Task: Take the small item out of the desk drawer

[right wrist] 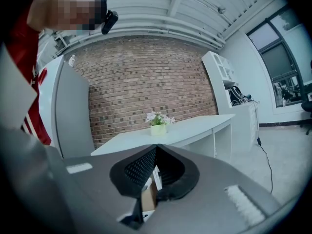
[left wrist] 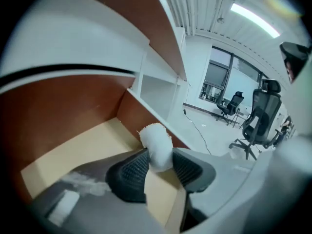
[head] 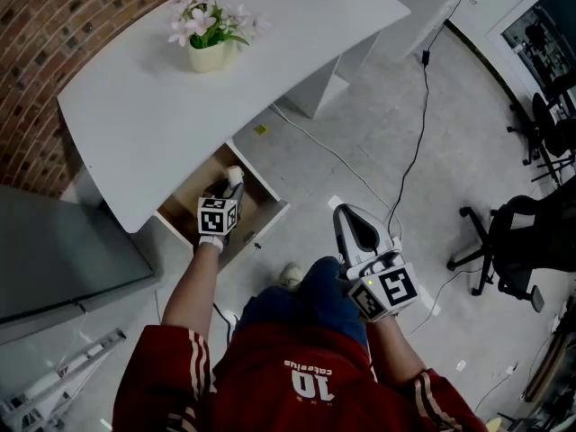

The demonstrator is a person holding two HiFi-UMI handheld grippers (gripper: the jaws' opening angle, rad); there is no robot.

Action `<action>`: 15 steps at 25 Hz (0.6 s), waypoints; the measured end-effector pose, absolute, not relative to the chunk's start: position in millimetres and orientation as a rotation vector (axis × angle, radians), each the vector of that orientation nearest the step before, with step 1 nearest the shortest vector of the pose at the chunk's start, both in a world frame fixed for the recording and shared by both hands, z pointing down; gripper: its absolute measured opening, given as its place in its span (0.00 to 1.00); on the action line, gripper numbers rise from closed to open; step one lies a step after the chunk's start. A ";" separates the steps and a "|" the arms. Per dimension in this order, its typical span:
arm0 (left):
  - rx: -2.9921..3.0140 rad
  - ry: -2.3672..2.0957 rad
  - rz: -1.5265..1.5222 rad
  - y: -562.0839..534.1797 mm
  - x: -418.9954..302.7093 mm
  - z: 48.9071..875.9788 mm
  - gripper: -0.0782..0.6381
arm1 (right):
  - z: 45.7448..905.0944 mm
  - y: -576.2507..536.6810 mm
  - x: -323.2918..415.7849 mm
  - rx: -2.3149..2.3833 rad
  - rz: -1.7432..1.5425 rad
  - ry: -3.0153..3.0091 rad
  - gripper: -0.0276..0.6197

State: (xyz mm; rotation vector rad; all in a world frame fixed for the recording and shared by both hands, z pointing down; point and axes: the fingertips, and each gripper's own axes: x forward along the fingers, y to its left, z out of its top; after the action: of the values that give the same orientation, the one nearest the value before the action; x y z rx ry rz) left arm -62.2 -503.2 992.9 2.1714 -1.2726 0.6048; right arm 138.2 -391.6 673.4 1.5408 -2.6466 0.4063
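The small item is fluffy, the drawer smooth wood, the desk top matt

Red shirt: white number "10", seen upside down, with one small white word beside it, too small to read. The cubes on the left gripper and right gripper bear square black-and-white coded markers.

Count: 1 desk, 1 open drawer, 1 white fluffy item, 1 flower pot, 2 grippers: left gripper, right gripper.

Potted flowers near brick wall; office chair (black) right.
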 end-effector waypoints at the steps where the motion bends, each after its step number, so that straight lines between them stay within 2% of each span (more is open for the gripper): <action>1: 2.179 -1.263 0.607 -498.1 -60.6 980.9 0.34 | 663.4 -388.7 135.9 1.541 0.404 -2.644 0.04; 15: 2.355 -1.142 0.611 -402.3 -38.7 760.7 0.34 | 493.3 -320.8 112.4 1.576 0.383 -2.637 0.04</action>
State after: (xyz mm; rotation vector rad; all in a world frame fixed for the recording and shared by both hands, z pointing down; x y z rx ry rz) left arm -38.7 -402.3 760.7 2.3549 -1.1420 0.6110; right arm 112.4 -320.8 493.3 1.5763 -2.6372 0.3835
